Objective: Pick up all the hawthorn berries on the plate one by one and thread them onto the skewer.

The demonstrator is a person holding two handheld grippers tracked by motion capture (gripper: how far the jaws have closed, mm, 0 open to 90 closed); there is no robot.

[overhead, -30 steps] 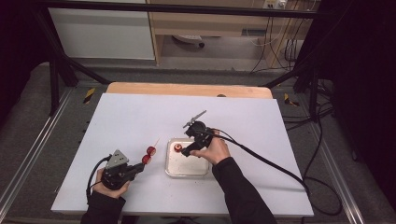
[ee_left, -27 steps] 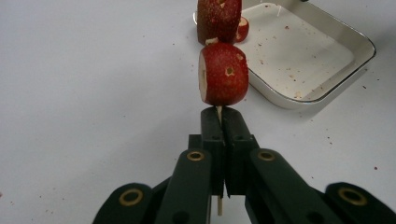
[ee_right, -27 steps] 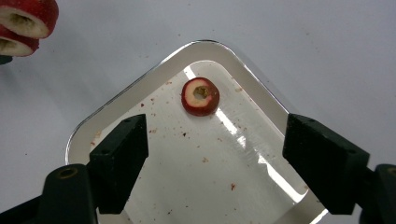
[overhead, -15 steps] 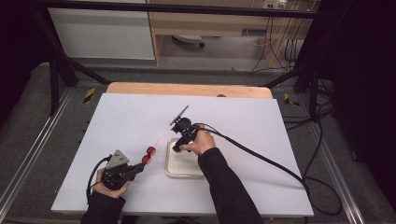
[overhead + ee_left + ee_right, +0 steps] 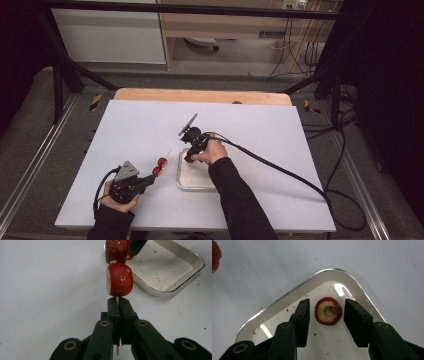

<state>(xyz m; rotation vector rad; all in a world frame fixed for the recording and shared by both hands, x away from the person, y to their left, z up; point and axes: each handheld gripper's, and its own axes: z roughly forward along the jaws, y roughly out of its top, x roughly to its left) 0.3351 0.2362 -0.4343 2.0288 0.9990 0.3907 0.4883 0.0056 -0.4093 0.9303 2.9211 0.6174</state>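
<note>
Left gripper (image 5: pixel 117 305) clamps a skewer (image 5: pixel 117 299) of red fruit; right gripper (image 5: pixel 327 311), jaws just closing, straddles a fruit slice (image 5: pixel 328 311) in the tray (image 5: pixel 287 295), untouched; no writing is legible.

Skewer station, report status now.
Left gripper shut on skewer, two red fruit pieces threaded. Right gripper open, jaws just closing around fruit slice in tray, not yet pressing. Nothing in the way.

Steel tray (image 5: pixel 196 181) on white table (image 5: pixel 135 130)
</note>
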